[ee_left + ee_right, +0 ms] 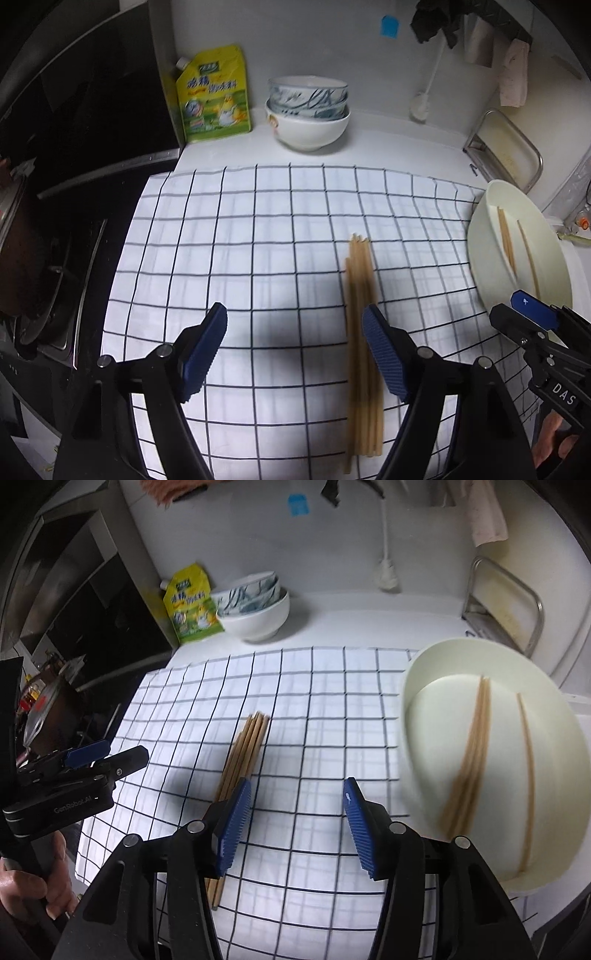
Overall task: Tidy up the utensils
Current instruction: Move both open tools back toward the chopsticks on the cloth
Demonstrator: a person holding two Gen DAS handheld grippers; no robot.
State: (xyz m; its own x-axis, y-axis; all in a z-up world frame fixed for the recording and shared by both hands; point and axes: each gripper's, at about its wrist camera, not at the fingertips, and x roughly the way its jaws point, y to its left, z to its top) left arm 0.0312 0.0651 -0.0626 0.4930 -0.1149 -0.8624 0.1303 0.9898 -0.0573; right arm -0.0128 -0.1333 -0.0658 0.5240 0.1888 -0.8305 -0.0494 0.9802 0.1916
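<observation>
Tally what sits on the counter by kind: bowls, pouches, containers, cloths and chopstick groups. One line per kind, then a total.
Stacked bowls: 3
Yellow pouch: 1
Cream container: 1
Checked cloth: 1
Chopstick groups: 2, the loose bundle on the cloth and the chopsticks in the container; single sticks too blurred to count
Total: 8

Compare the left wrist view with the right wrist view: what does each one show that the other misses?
Only the left wrist view shows the left gripper head-on, jaws open over bare cloth, and the right gripper from the side. Only the right wrist view shows the right gripper head-on, jaws open and empty, and the hand holding the left one. Both share the checked cloth, the chopstick bundle, the cream holder with chopsticks inside, the stacked bowls and the yellow pouch.
</observation>
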